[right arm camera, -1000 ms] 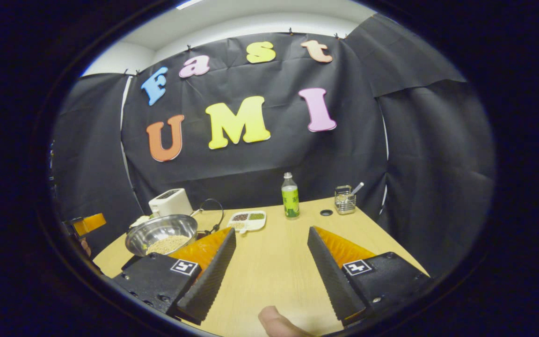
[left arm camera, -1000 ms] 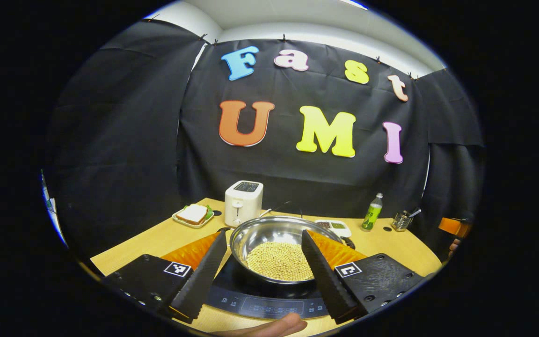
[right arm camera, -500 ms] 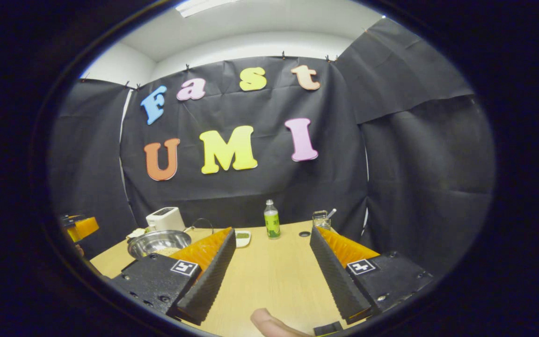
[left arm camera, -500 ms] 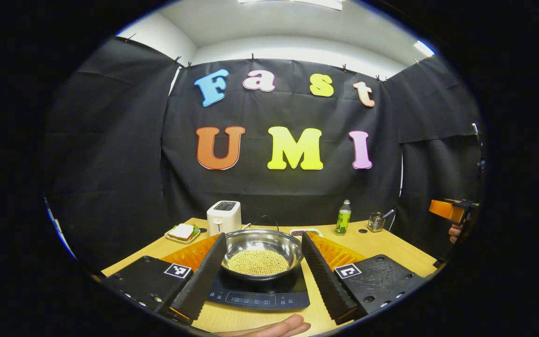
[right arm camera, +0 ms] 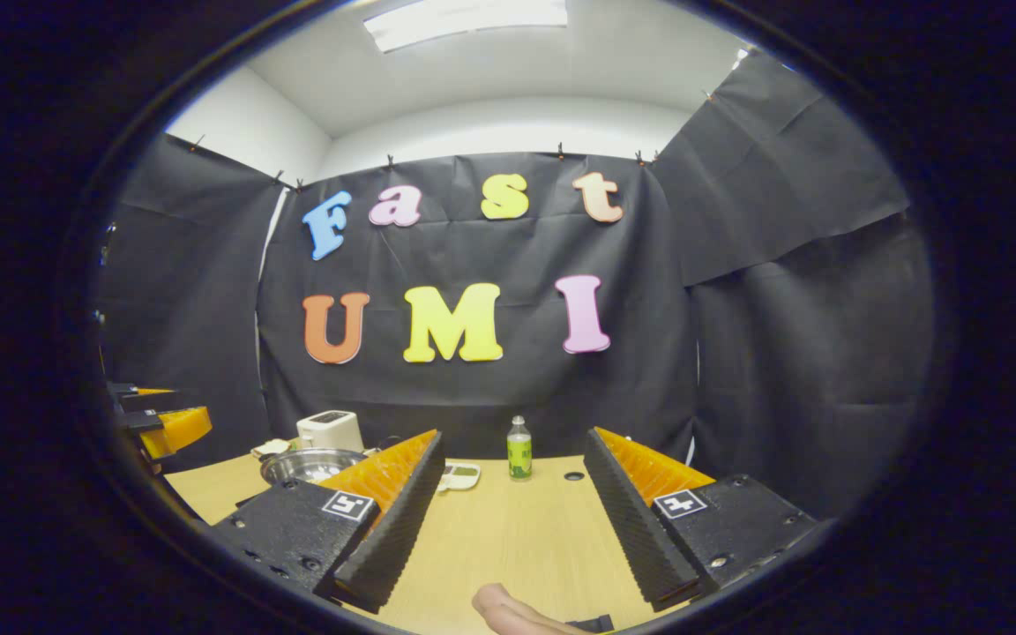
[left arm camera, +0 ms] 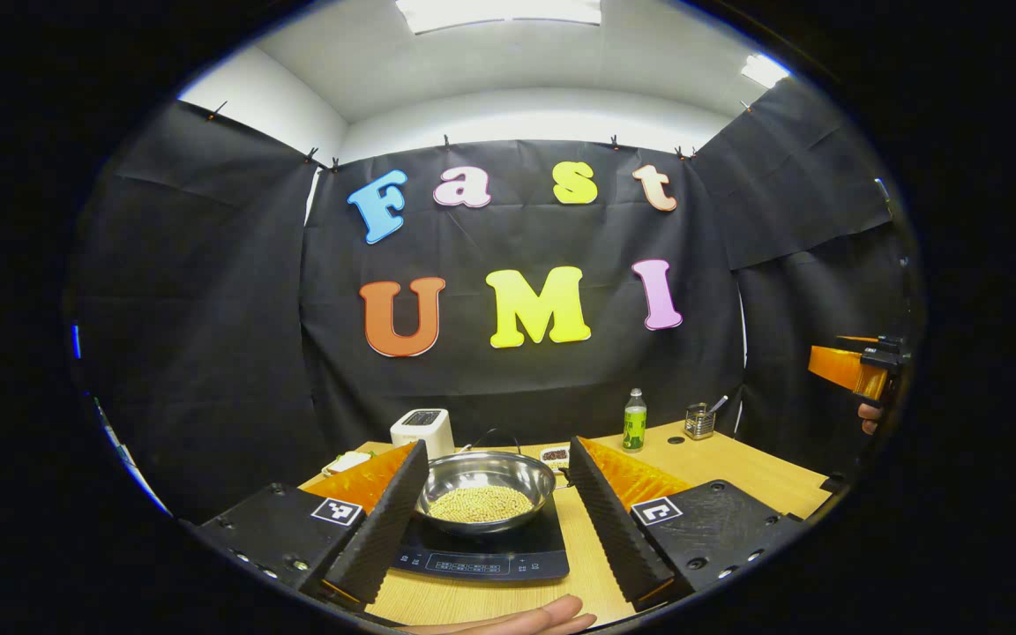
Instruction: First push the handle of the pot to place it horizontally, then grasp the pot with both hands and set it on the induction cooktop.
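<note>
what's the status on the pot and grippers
Left gripper open, right gripper open, both empty. Pot sits on induction cooktop. Nothing in the way.

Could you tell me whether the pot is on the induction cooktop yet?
Yes. The pot, holding pale beans, sits upright on the induction cooktop, and the left tool is open around it without touching.

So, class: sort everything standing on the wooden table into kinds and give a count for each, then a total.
Cookware (pot of beans, on the induction cooktop): 1
Appliances (cooktop, toaster): 2
Bottles (green bottle): 1
Food dishes (sandwich plate, divided tray): 2
Utensil holders (wire holder): 1
Total: 7
</note>
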The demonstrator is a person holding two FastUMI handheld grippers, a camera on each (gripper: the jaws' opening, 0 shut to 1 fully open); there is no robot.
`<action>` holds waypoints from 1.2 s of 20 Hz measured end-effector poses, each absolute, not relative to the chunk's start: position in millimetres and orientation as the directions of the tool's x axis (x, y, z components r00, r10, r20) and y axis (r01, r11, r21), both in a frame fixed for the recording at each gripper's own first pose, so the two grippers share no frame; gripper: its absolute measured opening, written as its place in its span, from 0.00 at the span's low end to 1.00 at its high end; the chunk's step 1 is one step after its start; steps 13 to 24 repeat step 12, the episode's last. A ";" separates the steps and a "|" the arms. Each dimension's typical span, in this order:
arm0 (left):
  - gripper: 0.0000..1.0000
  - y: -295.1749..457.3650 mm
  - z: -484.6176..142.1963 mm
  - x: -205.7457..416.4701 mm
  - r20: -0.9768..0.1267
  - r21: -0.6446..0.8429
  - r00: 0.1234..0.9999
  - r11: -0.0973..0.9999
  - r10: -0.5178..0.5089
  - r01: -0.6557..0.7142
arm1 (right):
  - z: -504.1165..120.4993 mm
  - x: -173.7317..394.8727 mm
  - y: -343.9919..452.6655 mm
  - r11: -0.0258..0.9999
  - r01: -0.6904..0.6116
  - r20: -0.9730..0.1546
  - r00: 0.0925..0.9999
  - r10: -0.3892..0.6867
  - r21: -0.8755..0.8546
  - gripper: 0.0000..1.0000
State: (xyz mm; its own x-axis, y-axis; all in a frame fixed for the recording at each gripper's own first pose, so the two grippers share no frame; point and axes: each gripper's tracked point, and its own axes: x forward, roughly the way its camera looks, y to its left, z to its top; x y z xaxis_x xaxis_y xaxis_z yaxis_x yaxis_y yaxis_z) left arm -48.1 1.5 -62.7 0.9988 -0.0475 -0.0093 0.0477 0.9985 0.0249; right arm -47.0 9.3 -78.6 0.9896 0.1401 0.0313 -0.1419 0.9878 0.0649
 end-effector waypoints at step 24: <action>0.89 6.4 -53.1 -60.7 0.035 0.008 0.999 0.999 -0.031 0.031 | -93.2 -45.3 1.6 0.983 -0.151 0.024 0.989 0.149 0.104 0.96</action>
